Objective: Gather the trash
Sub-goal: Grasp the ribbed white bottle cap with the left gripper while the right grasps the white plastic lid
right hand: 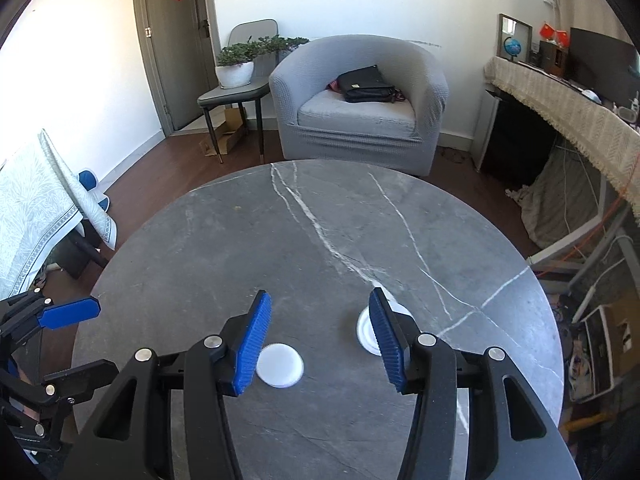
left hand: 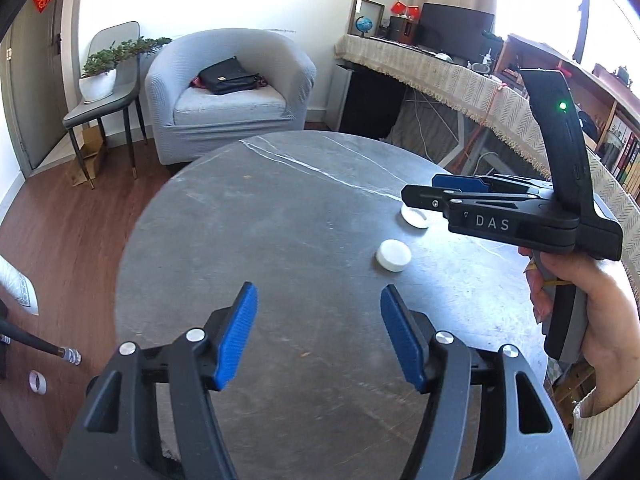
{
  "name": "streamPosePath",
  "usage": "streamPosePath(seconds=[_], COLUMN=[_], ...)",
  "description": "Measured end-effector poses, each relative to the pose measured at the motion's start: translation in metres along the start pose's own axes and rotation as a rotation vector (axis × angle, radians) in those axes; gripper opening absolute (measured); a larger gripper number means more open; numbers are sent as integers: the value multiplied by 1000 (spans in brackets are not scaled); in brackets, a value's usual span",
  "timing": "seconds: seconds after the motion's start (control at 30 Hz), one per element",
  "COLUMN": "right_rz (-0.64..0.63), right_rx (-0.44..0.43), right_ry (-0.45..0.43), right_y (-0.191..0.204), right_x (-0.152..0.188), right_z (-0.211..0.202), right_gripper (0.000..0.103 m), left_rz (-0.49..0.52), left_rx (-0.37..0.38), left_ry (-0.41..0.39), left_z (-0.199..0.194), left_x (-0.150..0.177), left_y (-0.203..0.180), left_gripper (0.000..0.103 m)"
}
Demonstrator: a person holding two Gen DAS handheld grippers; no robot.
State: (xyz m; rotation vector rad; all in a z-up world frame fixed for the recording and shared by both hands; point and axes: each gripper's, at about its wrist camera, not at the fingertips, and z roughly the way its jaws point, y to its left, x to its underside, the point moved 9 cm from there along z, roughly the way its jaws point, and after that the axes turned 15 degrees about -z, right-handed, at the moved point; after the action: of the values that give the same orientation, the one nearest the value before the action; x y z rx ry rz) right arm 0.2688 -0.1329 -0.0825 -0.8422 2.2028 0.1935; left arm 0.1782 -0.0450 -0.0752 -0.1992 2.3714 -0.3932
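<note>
Grey marble-veined round table [right hand: 200, 240] fills both views, w/ a grey armchair [right hand: 360, 96] & a potted plant [right hand: 236, 68] behind it. Left gripper [left hand: 318, 336] hangs over bare tabletop, jaws about halfway apart, nothing btwn them; right gripper [right hand: 320, 340] likewise part-open & empty, held in a hand [left hand: 592, 304] at the right side of the table. Two white caps lie near each other on the table: solid cap [right hand: 280, 366] just beside the right gripper's left pad, hollow-side-up cap [right hand: 366, 330] partly hidden behind its right pad.
</note>
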Motion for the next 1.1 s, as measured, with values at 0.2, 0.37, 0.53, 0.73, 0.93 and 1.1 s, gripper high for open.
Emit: streamPosePath(seconds=[0.2,0.37,0.53,0.73,0.93,1.1], right_rz=[51,67,8,8,10,9], right_rx=[-13,-26,-15,-13,-16,-20], right_ry=[23,51,96,106,103,101], right_y=[-25,-32,-27,-29,-31,-32], right_x=[20,29,37,37,36,34], right_z=[6,19,31,35,37,41], right_gripper=[52,52,52,47,41,40], left_rz=[58,44,75,101,113,118], left_rx=[-5,-8,-41,-48,-59,-68], left_ry=[55,111,123,133,169,169], left_z=[23,44,59,73,88,92], left_x=[13,24,22,11,15,12], left_y=[-26,-36,-44,-55,-63,-64], left_gripper=[67,67,66,63,59,59])
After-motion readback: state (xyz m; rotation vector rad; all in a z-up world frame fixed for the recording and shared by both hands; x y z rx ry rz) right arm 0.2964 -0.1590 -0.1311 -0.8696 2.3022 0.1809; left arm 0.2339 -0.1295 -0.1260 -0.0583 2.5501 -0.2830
